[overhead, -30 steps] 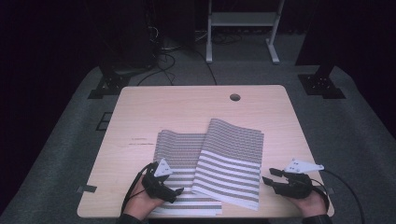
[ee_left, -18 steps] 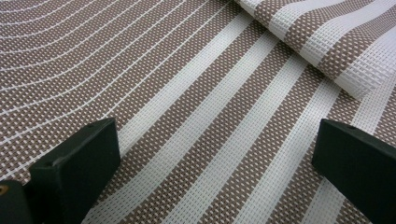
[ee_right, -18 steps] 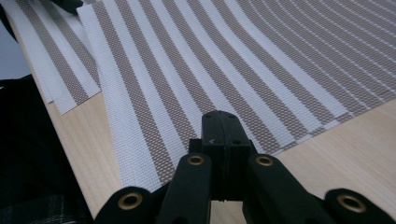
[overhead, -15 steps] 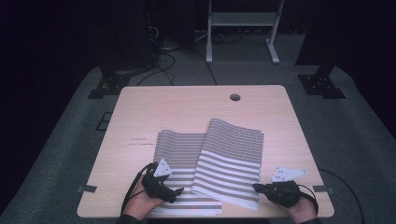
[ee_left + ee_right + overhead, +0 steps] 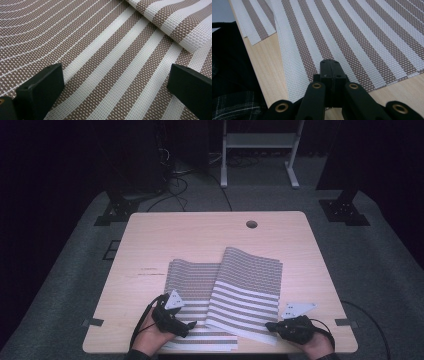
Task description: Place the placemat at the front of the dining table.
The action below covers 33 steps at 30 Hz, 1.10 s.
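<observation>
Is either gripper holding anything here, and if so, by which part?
The right gripper has its jaws closed on the near corner of the upper brown-and-white striped woven placemat. The left gripper holds nothing; its jaws stand open over the lower striped placemat.

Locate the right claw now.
High view: the right claw is at the table's near right edge, at the front right corner of the upper striped placemat. Right gripper view shows its jaws shut on that corner.

High view above table (image 5: 150, 240), 2 claw cameras close over striped mat (image 5: 250, 290)
</observation>
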Tool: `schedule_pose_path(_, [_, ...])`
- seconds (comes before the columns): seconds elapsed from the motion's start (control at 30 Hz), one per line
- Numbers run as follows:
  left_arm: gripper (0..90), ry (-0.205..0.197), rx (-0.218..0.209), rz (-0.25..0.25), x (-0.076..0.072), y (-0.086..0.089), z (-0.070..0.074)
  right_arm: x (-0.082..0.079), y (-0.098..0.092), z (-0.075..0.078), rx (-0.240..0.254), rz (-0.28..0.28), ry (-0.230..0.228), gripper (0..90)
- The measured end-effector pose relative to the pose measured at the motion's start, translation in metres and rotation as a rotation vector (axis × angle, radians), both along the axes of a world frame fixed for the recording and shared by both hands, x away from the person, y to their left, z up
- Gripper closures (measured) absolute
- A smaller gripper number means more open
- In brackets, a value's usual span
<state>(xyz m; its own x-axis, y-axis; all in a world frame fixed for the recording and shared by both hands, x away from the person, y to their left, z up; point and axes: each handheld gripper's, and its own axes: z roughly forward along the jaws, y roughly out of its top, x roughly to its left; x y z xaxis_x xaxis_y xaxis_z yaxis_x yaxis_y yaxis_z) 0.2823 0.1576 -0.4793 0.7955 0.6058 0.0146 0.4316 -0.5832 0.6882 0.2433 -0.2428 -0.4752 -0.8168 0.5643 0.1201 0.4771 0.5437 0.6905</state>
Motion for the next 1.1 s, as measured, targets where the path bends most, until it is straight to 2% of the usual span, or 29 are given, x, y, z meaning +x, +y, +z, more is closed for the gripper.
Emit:
schedule_pose_path(0.1, [0.0,0.0,0.0,0.0,0.0,0.0,0.0,0.0,-0.001,0.001,-0.013,-0.003,-0.012,90.0])
schedule_pose_path(0.2, [0.0,0.001,0.0,0.0,0.0,0.0,0.0,0.003,-0.007,0.002,-0.039,-0.044,-0.026,89.9])
schedule_pose_path(0.47, [0.0,0.0,0.0,-0.001,0.0,0.0,0.0,0.017,-0.038,0.002,-0.048,-0.166,-0.024,90.0])
schedule_pose_path(0.67, [0.0,0.0,0.0,0.0,0.0,0.0,0.0,0.027,-0.056,0.003,-0.065,-0.228,-0.025,90.0])
schedule_pose_path(1.1, [0.0,0.001,0.0,0.0,0.0,0.0,0.0,0.044,-0.079,0.004,-0.094,-0.31,-0.038,90.0])
